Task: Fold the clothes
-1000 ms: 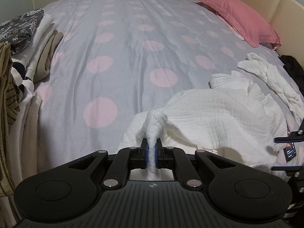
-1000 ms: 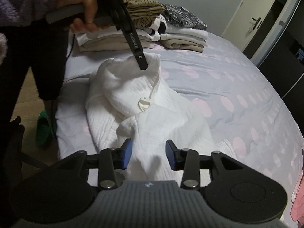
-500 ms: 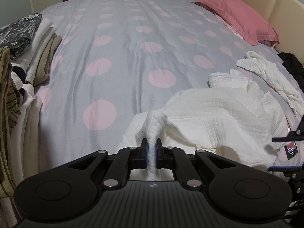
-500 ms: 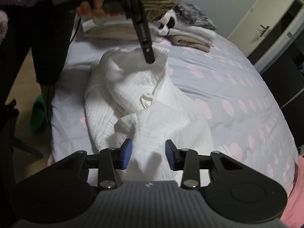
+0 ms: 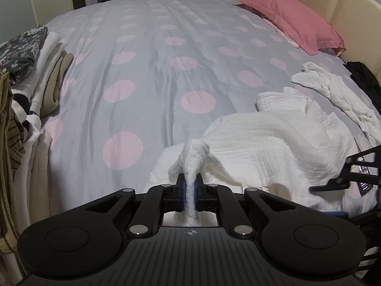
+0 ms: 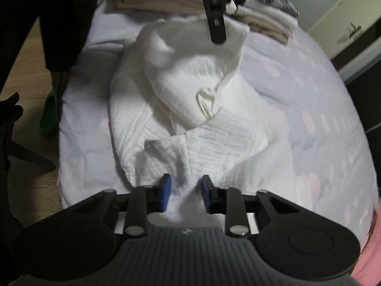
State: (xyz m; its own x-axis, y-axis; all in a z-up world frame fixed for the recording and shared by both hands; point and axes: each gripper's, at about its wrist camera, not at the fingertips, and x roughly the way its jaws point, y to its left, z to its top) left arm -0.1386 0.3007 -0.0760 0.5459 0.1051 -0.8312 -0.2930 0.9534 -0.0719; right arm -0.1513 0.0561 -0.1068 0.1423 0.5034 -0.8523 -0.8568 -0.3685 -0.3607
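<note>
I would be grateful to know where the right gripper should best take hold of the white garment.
Grip the raised fold of the white garment at its near end, coming down from above. That ridge already stands up between the right gripper's closing jaws, while the left gripper pinches the opposite end, so both ends could then be lifted together.

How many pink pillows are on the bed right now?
1. The pink pillow lies at the head of the bed against the cream headboard, far right in the left wrist view. Others may be out of view.
</note>
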